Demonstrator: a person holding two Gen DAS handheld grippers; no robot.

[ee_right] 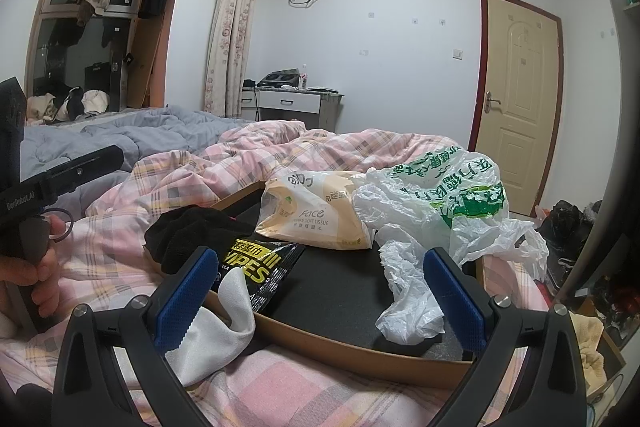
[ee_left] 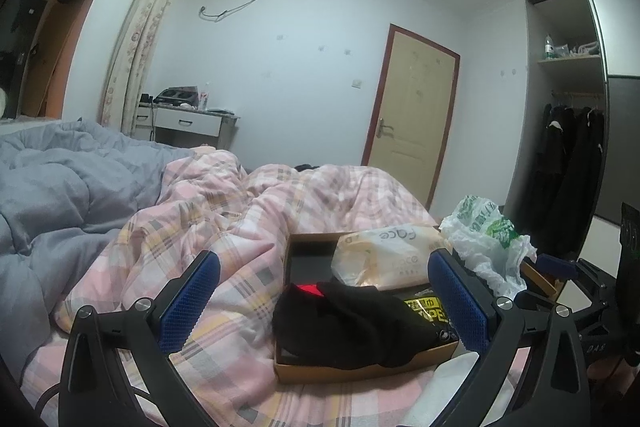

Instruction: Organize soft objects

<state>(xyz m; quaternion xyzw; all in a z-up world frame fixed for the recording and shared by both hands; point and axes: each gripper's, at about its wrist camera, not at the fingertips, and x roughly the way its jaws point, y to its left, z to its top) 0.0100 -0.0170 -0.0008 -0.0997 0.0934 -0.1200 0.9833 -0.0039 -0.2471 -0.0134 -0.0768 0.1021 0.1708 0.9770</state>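
Black gripper (ee_left: 324,303), blue ribbed pads (ee_left: 186,301)

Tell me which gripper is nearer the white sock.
Right. The right gripper has the white sock lying against its left finger at the box's near edge. The left gripper is open over the black sock, off to the side.

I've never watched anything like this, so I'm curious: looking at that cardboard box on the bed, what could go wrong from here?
1. The crumpled white plastic bag spills over the shallow brown cardboard box rim and might slide out.
2. The white sock hangs over the near edge, half outside.
3. The box sits on a rumpled pink plaid quilt, so a nudge could tip it.
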